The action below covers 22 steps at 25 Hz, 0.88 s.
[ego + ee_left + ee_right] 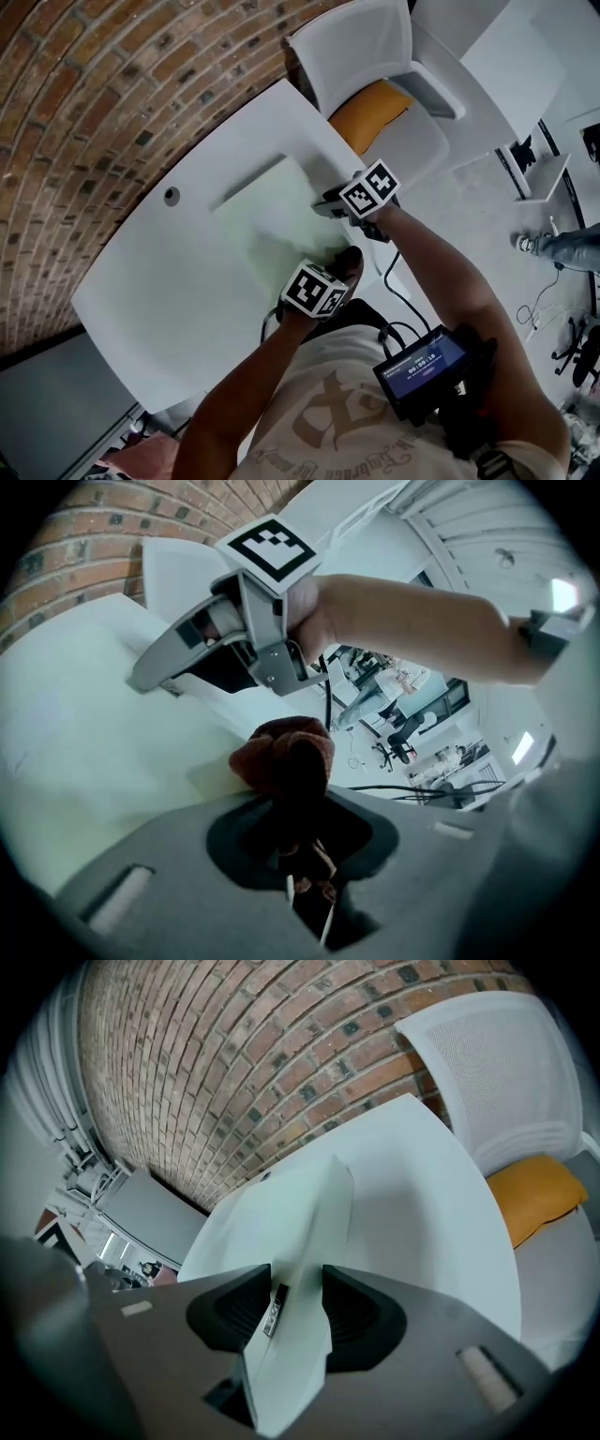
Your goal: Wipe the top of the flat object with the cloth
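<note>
Board (272, 220): pale green, flat, on the white desk (169, 272); landmark for all positions below.
Right gripper (295, 1307): at the board's chair-side edge; jaws narrow, clamped on that edge, one jaw on each face.
Left gripper (300, 855): at the board's near edge, beside the right gripper; jaws closed on the cloth.
Cloth (286, 761): brown, bunched, protruding from the left jaws; its front sits at the board's near edge, at the corner nearest the person.
Chair (375, 56): white, beyond the board's chair-side edge, with an orange cushion (370, 112) on the seat.
Brick wall (84, 94): behind the board's far side.
</note>
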### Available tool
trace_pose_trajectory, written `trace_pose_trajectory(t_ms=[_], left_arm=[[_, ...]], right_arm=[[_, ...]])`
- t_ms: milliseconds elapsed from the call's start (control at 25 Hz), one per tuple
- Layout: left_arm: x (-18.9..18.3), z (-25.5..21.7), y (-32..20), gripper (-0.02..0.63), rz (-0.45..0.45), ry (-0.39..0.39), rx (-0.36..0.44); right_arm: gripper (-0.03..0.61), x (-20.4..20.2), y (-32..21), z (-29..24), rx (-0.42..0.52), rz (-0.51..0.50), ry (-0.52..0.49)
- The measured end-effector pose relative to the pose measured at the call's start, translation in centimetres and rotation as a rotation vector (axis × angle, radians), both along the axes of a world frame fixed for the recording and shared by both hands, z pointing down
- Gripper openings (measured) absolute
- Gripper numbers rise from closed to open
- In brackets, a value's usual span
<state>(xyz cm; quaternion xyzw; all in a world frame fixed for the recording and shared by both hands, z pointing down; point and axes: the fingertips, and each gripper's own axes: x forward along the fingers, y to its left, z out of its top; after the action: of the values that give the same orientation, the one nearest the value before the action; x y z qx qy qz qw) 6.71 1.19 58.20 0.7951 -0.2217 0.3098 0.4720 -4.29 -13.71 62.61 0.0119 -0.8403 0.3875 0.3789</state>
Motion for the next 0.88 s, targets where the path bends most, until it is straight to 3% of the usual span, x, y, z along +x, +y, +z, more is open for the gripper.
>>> trace_pose_trajectory(t_ms=[120,280,400,560,880], left_arm=[[-3.3,0.0,1.5,0.075,-0.07,-0.023,-0.012],[-8.3,0.1,4.0,0.075,-0.245,0.015,-0.051],[-11.1,0.2,6.2,0.075,-0.328,0.037,-0.069],[-13.9,0.5,8.5,0.077,-0.421,0.052,-0.061],[-23.2,0.3,7.9,0.075,-0.757,0.082,0.008]], right_arm=[[0.184,0.1,0.0,0.0,0.007,0.003,0.003],[0.184,0.2,0.0,-0.1,0.01,0.008,0.011],[0.184,0.3,0.1,-0.1,0.02,0.004,0.038],[0.183,0.5,-0.1,0.1,0.052,-0.016,0.076],[0.181,0.5,-0.2,0.0,0.076,-0.012,0.121]])
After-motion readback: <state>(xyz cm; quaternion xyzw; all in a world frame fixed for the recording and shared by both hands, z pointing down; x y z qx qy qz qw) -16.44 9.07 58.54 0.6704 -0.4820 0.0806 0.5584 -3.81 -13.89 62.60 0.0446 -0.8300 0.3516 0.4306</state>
